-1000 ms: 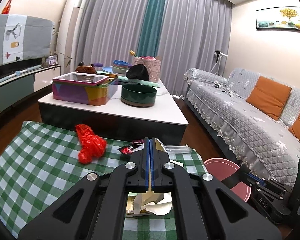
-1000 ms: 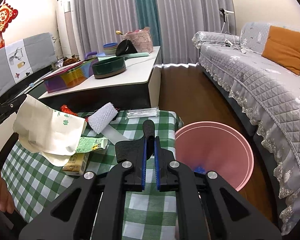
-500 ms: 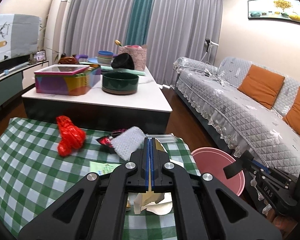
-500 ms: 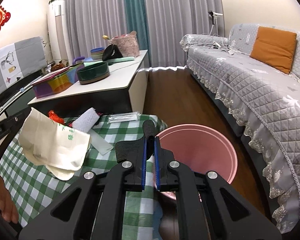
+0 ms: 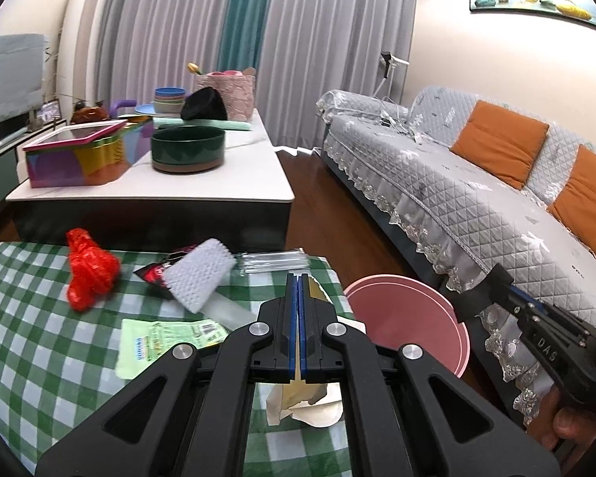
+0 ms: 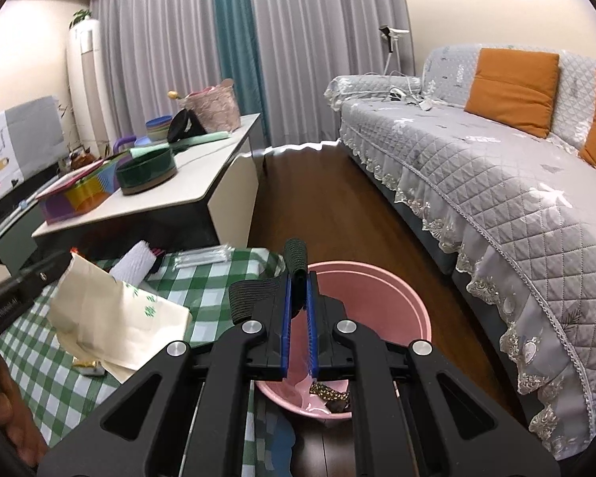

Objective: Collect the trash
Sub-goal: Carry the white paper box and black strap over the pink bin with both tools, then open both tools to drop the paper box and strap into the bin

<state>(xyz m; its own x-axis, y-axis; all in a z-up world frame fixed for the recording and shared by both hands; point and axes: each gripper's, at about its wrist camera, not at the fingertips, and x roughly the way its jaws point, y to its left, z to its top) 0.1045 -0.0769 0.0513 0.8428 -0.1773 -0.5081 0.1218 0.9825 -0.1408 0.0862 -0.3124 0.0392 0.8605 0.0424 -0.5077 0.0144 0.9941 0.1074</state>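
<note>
My left gripper (image 5: 299, 278) is shut on a cream paper bag (image 5: 304, 401) that hangs below it over the green checked table (image 5: 28, 338). In the right wrist view the same bag (image 6: 111, 318) dangles from the left gripper (image 6: 59, 268). My right gripper (image 6: 298, 278) is shut on a black ribbed strip (image 6: 296, 258) and hovers above the pink bin (image 6: 377, 298). The bin (image 5: 409, 318) stands on the floor at the table's right edge. On the cloth lie a red crumpled bag (image 5: 89, 270), a white foam roll (image 5: 198, 274), a green leaflet (image 5: 167, 338) and a clear sleeve (image 5: 274, 260).
A dark patterned scrap (image 6: 329, 391) lies in the bin. Behind the checked table stands a white coffee table (image 5: 218, 183) with a colourful box (image 5: 79, 155) and a green bowl (image 5: 186, 153). A grey sofa (image 5: 476, 206) runs along the right, with wood floor (image 6: 329, 206) between.
Both grippers have moved right. The right one, still shut on the black strip, went from above the checked cloth to above the pink bin. The left one carried the paper bag towards the table's right edge.
</note>
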